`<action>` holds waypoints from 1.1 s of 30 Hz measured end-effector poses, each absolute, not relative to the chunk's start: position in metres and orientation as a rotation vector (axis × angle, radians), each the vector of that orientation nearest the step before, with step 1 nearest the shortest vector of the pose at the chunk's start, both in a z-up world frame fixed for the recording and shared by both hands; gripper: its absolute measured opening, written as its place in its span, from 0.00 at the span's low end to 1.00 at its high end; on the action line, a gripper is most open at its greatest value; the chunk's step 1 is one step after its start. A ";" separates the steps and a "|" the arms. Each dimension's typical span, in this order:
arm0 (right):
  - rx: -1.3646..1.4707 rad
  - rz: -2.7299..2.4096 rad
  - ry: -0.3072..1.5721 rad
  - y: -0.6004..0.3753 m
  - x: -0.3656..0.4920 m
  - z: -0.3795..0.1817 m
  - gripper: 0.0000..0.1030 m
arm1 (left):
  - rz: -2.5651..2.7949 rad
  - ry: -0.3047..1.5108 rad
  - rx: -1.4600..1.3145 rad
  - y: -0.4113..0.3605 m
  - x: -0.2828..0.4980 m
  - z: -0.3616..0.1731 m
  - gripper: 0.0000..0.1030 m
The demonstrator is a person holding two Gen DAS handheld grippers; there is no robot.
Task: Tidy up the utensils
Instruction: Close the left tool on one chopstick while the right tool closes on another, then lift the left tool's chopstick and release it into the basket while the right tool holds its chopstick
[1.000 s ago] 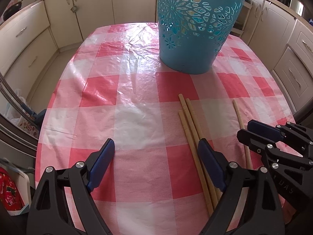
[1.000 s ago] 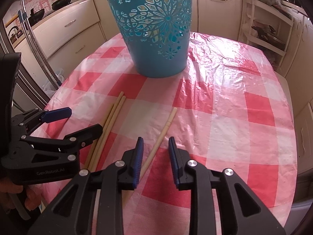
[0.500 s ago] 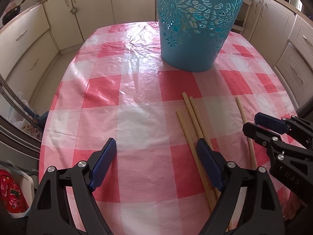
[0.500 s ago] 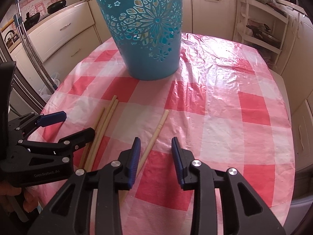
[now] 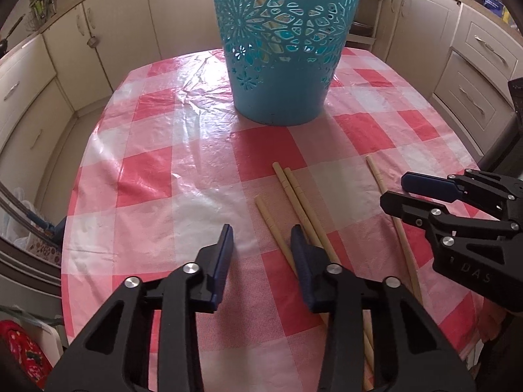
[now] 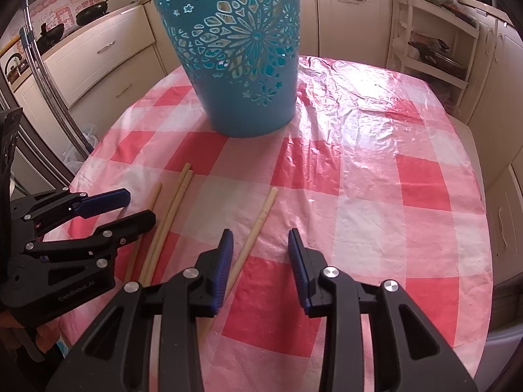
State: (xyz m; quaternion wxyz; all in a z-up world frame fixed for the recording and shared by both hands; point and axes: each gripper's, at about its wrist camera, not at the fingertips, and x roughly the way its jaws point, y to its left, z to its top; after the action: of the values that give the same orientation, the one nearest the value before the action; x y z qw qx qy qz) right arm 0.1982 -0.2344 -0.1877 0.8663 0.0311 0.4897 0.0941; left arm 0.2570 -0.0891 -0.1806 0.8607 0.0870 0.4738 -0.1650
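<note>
Several bamboo chopsticks lie on the red-and-white checked tablecloth [image 5: 147, 176]. A group of three [image 5: 295, 196] lies just right of my left gripper [image 5: 261, 251], which is open and empty above the cloth. A single chopstick [image 6: 261, 215] lies apart, just left of my right gripper [image 6: 261, 254], which is open and empty. The group of three also shows in the right wrist view [image 6: 173, 202], beside the left gripper [image 6: 130, 209]. A blue cut-out basket [image 5: 284, 45] stands upright at the far middle of the table. The right gripper [image 5: 398, 192] shows over the single chopstick [image 5: 379, 176].
Cream kitchen cabinets [image 5: 39, 98] surround the round table on all sides. A shelf rack [image 6: 434, 49] stands at the back right. The table's edge [image 6: 483, 228] curves close on the right. Pans [image 6: 91, 9] sit on the counter at the back left.
My left gripper's jaws have narrowed from wide open to a smaller gap. My right gripper's jaws have opened wider. Both grippers have moved slightly, changing the view of the basket.
</note>
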 end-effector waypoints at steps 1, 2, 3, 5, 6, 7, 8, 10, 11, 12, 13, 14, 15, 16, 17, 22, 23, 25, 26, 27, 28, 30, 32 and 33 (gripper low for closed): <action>0.068 0.196 1.025 -0.235 0.198 -0.188 0.34 | -0.359 0.998 0.178 -0.088 0.259 -0.180 0.21; 0.070 0.196 1.025 -0.236 0.199 -0.188 0.34 | -0.369 1.004 0.168 -0.086 0.261 -0.180 0.12; 0.071 0.195 1.025 -0.236 0.199 -0.188 0.34 | -0.380 1.014 0.149 -0.083 0.264 -0.180 0.09; 0.075 0.192 1.023 -0.237 0.201 -0.188 0.34 | -0.394 1.026 0.121 -0.078 0.268 -0.180 0.06; 0.080 0.188 1.022 -0.238 0.202 -0.188 0.34 | -0.399 1.027 0.118 -0.076 0.270 -0.180 0.06; 0.084 0.185 1.021 -0.239 0.203 -0.188 0.34 | -0.405 1.028 0.119 -0.075 0.270 -0.181 0.06; 0.088 0.181 1.019 -0.239 0.205 -0.188 0.34 | -0.411 1.029 0.126 -0.075 0.270 -0.181 0.06; 0.090 0.177 1.015 -0.238 0.206 -0.189 0.35 | -0.406 1.031 0.139 -0.075 0.269 -0.181 0.06; 0.085 0.177 1.013 -0.238 0.207 -0.189 0.35 | -0.393 1.031 0.148 -0.076 0.269 -0.181 0.07; 0.077 0.181 1.011 -0.236 0.208 -0.189 0.35 | -0.378 1.029 0.157 -0.076 0.269 -0.182 0.07; 0.065 0.187 1.011 -0.234 0.208 -0.189 0.35 | -0.369 1.028 0.169 -0.077 0.269 -0.182 0.07; 0.053 0.201 1.012 -0.231 0.208 -0.189 0.28 | -0.363 1.026 0.179 -0.078 0.269 -0.182 0.07; 0.036 0.216 1.015 -0.228 0.207 -0.189 0.25 | -0.357 1.023 0.191 -0.079 0.269 -0.181 0.07; 0.019 0.224 1.017 -0.226 0.207 -0.189 0.20 | -0.353 1.020 0.201 -0.080 0.268 -0.181 0.07; 0.009 0.230 1.020 -0.225 0.207 -0.188 0.18 | -0.350 1.018 0.207 -0.081 0.268 -0.181 0.07; 0.029 0.226 1.027 -0.230 0.210 -0.190 0.18 | -0.341 1.011 0.218 -0.083 0.267 -0.181 0.07; 0.024 0.237 1.029 -0.229 0.210 -0.189 0.18 | -0.339 1.007 0.223 -0.084 0.266 -0.181 0.06; 0.025 0.276 1.039 -0.229 0.211 -0.190 0.10 | -0.339 1.000 0.227 -0.085 0.264 -0.180 0.05; 0.021 0.281 1.038 -0.227 0.211 -0.189 0.09 | -0.338 0.993 0.221 -0.083 0.264 -0.178 0.05; 0.011 0.279 1.035 -0.227 0.210 -0.188 0.09 | -0.334 0.985 0.207 -0.081 0.264 -0.175 0.05; -0.003 0.271 1.041 -0.227 0.211 -0.189 0.09 | -0.331 0.976 0.185 -0.077 0.264 -0.172 0.05; -0.021 0.266 1.042 -0.227 0.211 -0.190 0.10 | -0.335 0.956 0.118 -0.068 0.266 -0.164 0.05; -0.051 0.264 1.040 -0.223 0.210 -0.190 0.10 | -0.354 0.923 0.044 -0.059 0.267 -0.155 0.05; -0.063 0.266 1.038 -0.220 0.209 -0.190 0.10 | -0.363 0.900 0.019 -0.056 0.266 -0.149 0.05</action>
State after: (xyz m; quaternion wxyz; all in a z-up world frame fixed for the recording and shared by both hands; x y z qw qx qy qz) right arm 0.2089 -0.2199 -0.1899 0.8594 -0.0302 0.4945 0.1266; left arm 0.2661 -0.0562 -0.1494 0.8844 0.0091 0.4327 -0.1746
